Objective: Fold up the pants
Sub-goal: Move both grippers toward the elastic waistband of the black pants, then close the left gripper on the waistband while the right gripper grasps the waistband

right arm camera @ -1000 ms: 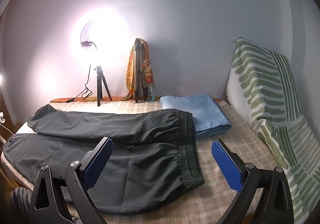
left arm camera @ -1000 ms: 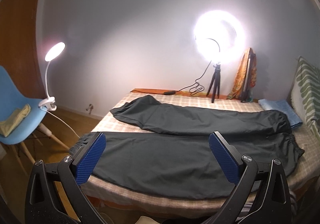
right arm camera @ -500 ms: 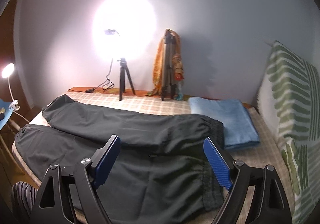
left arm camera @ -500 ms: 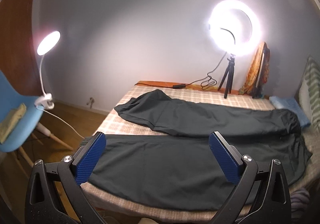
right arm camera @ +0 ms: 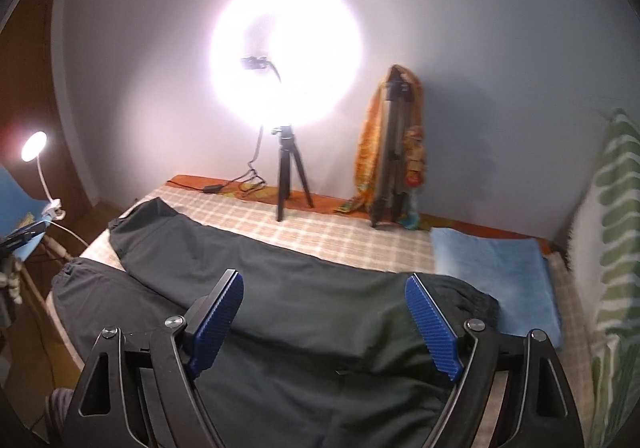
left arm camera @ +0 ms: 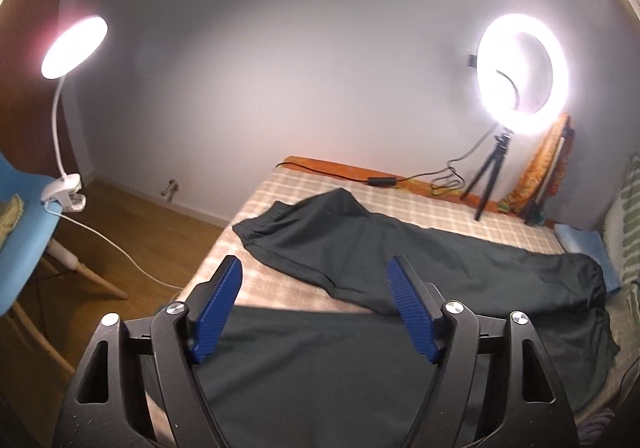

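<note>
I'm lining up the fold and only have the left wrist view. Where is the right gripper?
Observer: The right gripper is open over the pants near the waist, with nothing between its pads.
Operator: Is the waistband clear of the towel?
Observer: No. The waistband lies right against the blue towel. I cannot tell whether they overlap.
Operator: And the near leg's cuff? My finger hides it.
Observer: The near cuff sits gathered at the left edge of the bed.
</note>
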`<state>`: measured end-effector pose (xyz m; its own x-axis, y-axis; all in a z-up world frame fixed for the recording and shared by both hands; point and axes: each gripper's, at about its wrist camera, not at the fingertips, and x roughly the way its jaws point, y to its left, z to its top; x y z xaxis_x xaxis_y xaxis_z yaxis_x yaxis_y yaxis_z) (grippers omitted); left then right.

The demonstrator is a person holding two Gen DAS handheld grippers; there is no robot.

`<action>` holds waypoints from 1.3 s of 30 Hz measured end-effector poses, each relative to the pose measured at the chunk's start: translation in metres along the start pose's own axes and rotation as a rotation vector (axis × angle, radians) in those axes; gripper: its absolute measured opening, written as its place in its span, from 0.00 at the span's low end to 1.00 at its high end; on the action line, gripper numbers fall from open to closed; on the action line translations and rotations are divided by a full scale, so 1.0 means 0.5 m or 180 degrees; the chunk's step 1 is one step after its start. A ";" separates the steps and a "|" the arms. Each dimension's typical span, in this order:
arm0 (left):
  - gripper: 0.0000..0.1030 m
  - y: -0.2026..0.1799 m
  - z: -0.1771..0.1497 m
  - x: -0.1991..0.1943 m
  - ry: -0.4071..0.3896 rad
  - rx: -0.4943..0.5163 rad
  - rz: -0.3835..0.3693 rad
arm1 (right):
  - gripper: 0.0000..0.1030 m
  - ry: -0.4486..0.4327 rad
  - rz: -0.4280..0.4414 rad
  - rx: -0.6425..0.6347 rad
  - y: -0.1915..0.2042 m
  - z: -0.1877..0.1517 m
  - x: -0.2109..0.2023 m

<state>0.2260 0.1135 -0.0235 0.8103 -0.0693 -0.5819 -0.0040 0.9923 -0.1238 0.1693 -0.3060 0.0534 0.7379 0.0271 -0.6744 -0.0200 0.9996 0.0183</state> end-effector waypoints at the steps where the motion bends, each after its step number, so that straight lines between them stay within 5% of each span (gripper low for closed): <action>1: 0.69 0.009 0.009 0.012 0.0014 -0.0020 -0.0004 | 0.82 0.0012 0.0031 -0.0005 0.003 0.008 0.007; 5: 0.63 0.040 0.056 0.079 0.0091 -0.0087 -0.0003 | 0.82 0.0060 0.0167 -0.0023 0.012 0.049 0.056; 8: 0.50 0.061 0.084 0.141 0.0222 -0.0153 -0.0013 | 0.82 0.0116 0.0295 0.0014 0.017 0.069 0.099; 27: 0.49 0.126 0.122 0.510 0.0962 -0.0480 0.0163 | 0.78 0.0711 0.0475 -0.0168 0.067 0.078 0.450; 31: 0.37 0.140 0.110 0.577 0.1090 -0.0590 0.0187 | 0.78 0.0820 0.0502 -0.0253 0.081 0.068 0.517; 39: 0.36 0.135 0.100 0.626 0.1131 -0.0562 0.0175 | 0.83 0.0960 0.0558 -0.0354 0.112 0.061 0.638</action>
<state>0.5088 0.1637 -0.1740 0.5529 -0.0786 -0.8295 -0.1674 0.9648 -0.2030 0.4239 -0.2413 -0.1382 0.4849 0.1802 -0.8558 -0.2139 0.9733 0.0837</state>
